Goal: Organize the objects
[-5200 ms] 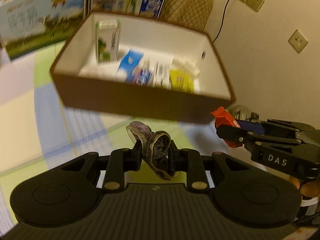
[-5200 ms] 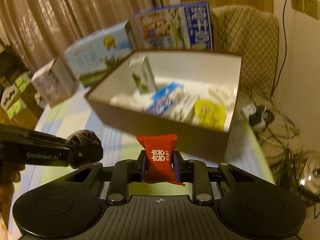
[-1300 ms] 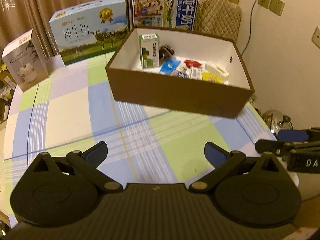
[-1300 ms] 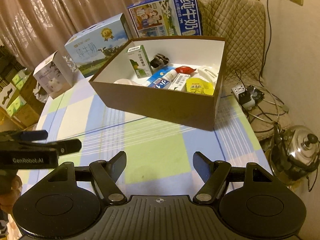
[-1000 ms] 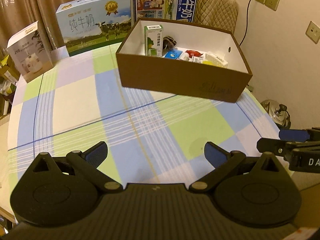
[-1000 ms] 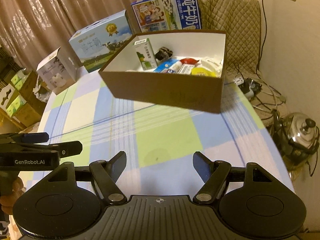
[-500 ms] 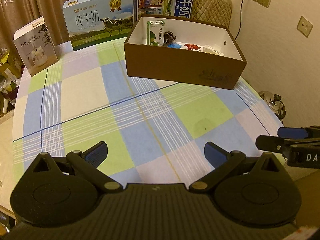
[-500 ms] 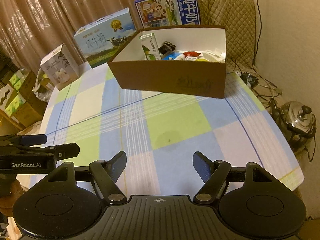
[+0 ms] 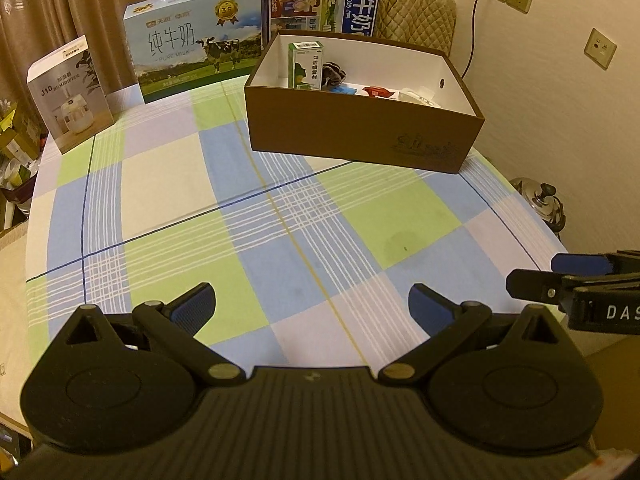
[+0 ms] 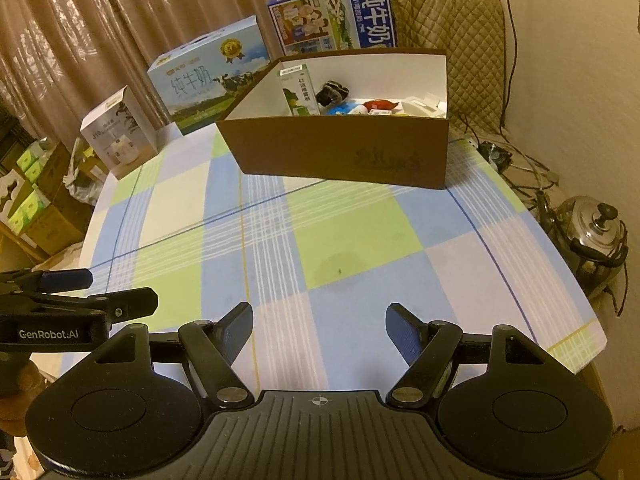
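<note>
Objects sit in the brown box (image 9: 360, 128), seemingly untouched; both grippers' fingers (image 9: 194, 306) spread wide, empty.

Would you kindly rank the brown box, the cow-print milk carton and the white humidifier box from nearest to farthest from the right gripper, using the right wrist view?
1. Brown box, straight ahead of the right gripper.
2. White humidifier box, far left.
3. Cow-print milk carton, behind, left of the box.
</note>
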{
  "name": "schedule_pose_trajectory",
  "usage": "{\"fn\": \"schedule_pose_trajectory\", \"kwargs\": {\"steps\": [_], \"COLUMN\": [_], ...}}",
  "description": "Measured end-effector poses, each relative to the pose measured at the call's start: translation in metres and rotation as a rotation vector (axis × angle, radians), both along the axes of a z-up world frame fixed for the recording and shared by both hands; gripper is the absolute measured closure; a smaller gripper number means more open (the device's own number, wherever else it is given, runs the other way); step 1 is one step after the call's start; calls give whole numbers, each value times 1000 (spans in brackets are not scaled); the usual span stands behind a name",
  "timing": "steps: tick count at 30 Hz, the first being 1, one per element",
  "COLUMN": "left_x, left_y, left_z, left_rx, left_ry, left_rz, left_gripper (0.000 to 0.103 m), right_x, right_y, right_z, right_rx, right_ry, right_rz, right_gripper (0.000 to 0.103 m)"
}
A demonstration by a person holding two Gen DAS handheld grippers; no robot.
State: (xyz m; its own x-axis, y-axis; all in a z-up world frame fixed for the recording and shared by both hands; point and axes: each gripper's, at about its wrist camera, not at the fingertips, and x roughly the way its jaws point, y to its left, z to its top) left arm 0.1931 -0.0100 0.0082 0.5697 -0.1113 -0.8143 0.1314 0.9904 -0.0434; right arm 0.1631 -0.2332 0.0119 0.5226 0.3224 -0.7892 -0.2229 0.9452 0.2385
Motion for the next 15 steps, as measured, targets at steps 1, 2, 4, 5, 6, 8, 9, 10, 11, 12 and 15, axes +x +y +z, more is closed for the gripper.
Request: {"fn": "schedule_pose_trajectory", "kwargs": {"steps": [1,2,4,5,6,8,9,10,11,12,15], "left_x": [0,0,0,0,1,2,2,3,3,4,7], "left_y": [0,0,-2,-2,-3,-4,-5,-6,-7,-7,-10], "left_z": [0,0,-1,-1,-2,-2,-2,-3,-3,-3,-4], "left_rx": [0,0,2,2,2,2,3,4,4,3,4], "left_ry": [-1,-1,0,2,3,3,1,-1,-2,-2,2], "left_rz": [0,-1,0,0,0,-3,-6,-8,-9,-11,-12], "left_gripper": [1,1,1,1,1,1,1,1,1,1,1], "right_x": [0,-1,-1,0,0,0,0,1,1,2,4], "right_y": [0,0,-1,-2,-3,-4,-4,-5,-5,-6,-9], "right_z": [0,0,0,-1,-1,-2,-2,-2,-2,-3,-4], "right_rx": [1,0,-1,0,0,1,0,0,0,0,-1], "right_ry": [0,0,1,2,2,3,4,5,6,8,11], "right_rz": [0,0,-2,-4,-5,-7,-8,-9,-9,-10,-14], "right_gripper": [32,32,32,32,32,32,32,32,32,32,32]}}
